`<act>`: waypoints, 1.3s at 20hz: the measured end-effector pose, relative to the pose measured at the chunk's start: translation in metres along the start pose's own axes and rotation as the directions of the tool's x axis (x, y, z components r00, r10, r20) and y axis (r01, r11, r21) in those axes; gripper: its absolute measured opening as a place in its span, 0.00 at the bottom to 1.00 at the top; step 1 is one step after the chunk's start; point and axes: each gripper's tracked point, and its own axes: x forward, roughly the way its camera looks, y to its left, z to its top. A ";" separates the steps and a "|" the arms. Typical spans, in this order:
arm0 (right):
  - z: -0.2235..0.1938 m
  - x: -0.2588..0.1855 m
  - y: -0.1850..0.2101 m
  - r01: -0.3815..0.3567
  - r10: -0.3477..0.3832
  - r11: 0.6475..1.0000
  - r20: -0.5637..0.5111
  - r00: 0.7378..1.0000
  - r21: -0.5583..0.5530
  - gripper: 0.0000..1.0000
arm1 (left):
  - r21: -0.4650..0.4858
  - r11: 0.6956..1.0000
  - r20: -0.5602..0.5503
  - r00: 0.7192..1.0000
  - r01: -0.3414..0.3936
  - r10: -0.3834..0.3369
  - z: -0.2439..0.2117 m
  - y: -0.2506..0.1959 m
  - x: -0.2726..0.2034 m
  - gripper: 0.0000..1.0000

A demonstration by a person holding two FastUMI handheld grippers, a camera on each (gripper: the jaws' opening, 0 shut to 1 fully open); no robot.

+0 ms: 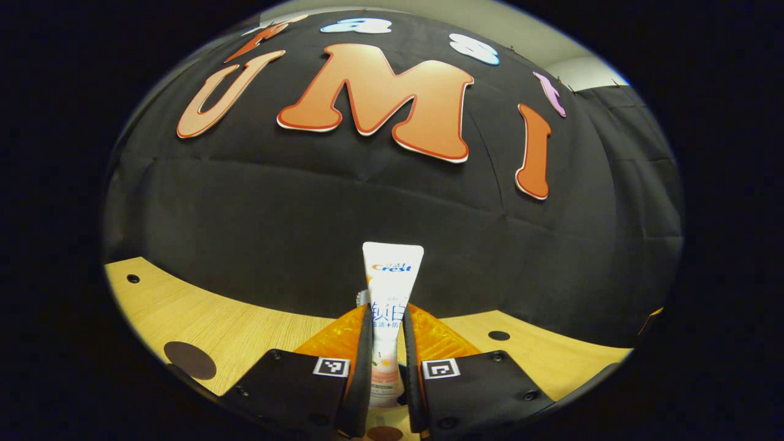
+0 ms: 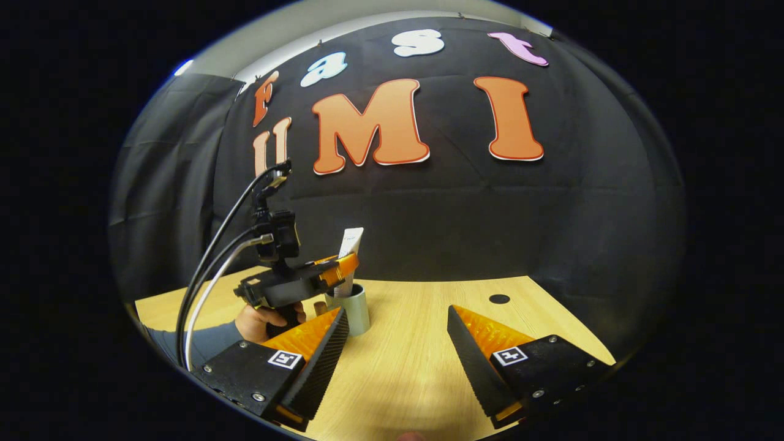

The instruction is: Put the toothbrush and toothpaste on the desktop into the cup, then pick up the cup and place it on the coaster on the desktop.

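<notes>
The left hand-held gripper (image 1: 387,355) pinches an upright, flat white toothpaste tube (image 1: 389,288) over the wood-grain surface (image 2: 416,343), while the right hand-held gripper (image 2: 398,352) gapes wide, holding nothing.

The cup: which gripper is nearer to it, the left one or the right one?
Left. The left gripper holds the toothpaste upright directly above the cup. The right gripper, jaws open, is farther back on the table.

A light wooden bench (image 2: 416,361) with dark round holes (image 2: 499,299) meets a black cloth wall (image 2: 551,214); pale wall (image 1: 520,24) above.
</notes>
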 end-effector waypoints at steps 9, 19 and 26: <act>0.004 -0.009 0.011 0.000 0.000 1.000 -0.034 0.999 0.015 0.98 | -0.013 1.000 -0.107 0.994 -0.015 0.014 0.006 0.008 -0.046 0.60; 0.016 0.012 0.055 -0.067 0.065 0.998 -0.124 0.990 -0.009 0.97 | 0.076 0.990 -0.151 0.980 -0.121 0.131 0.038 0.071 -0.144 0.98; 0.026 0.044 0.102 -0.124 0.118 0.992 -0.205 0.972 -0.018 0.97 | 0.141 0.970 -0.169 0.960 -0.200 0.223 0.052 0.124 -0.219 0.98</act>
